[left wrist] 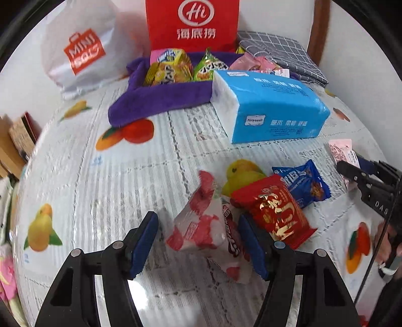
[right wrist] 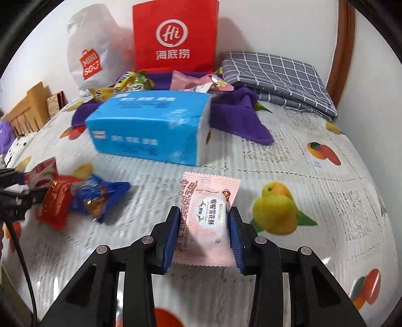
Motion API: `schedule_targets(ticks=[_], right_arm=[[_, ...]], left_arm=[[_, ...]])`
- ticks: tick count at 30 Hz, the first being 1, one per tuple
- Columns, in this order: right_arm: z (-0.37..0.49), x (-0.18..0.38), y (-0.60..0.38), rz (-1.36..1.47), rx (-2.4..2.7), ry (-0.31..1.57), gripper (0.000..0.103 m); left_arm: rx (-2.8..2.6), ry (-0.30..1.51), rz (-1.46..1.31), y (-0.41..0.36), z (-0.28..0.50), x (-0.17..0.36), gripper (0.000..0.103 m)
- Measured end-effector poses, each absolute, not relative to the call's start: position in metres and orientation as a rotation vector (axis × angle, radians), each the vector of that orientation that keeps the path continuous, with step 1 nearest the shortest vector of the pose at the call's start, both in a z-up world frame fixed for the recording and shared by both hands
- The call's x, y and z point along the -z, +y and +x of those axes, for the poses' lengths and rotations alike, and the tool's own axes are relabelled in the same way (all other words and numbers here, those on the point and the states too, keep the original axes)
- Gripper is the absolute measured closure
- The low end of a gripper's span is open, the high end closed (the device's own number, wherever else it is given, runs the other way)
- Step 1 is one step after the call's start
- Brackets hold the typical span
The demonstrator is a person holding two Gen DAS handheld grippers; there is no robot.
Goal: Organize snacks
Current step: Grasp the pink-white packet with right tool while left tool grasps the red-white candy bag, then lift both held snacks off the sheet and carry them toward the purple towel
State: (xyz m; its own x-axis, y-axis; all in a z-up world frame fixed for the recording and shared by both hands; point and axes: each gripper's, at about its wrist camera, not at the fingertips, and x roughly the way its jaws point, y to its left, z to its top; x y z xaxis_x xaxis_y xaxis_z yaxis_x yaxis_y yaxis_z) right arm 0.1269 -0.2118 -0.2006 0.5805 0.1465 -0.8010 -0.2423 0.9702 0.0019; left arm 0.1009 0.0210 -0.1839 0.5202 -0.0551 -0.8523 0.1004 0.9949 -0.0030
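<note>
My left gripper (left wrist: 198,241) is open around a red-and-white snack packet (left wrist: 201,226) lying on the tablecloth; the pads stand apart from it on both sides. A red packet (left wrist: 273,211) and a blue packet (left wrist: 301,183) lie just right of it. My right gripper (right wrist: 203,234) is shut on a pink snack packet (right wrist: 206,216); it also shows in the left wrist view (left wrist: 341,153). A purple cloth basket (left wrist: 160,98) at the back holds several yellow, green and pink snacks (left wrist: 170,68).
A blue tissue pack (left wrist: 268,105) lies in front of the basket. A red Haidilao bag (left wrist: 192,22) and a white Miniso bag (left wrist: 83,50) stand against the wall. A folded grey checked cloth (right wrist: 276,78) lies at the back right. Wooden furniture (right wrist: 27,108) stands left.
</note>
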Motion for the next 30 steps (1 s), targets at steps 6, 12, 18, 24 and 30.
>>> schedule_targets(ticks=[6,12,18,24,30], right_arm=[[0.142,0.206,-0.214,-0.037,-0.291,0.962,0.064],[0.145,0.207,-0.214,-0.015,-0.309,0.963,0.064],[0.144,0.208,-0.208,-0.062,-0.296,0.963,0.061],[0.144,0.207,-0.207,-0.048,-0.307,0.965,0.06],[0.145,0.207,-0.21,-0.027,-0.316,0.965,0.06]], left_arm=[[0.022,0.929,0.017,0.038,0.109,0.184,0.063],[0.013,0.925,-0.011,0.041,0.112,0.187,0.065],[0.02,0.923,-0.051,0.047,0.112,0.187,0.065],[0.022,0.925,-0.052,0.046,0.112,0.187,0.064],[0.008,0.918,-0.074,0.05,0.111,0.187,0.071]])
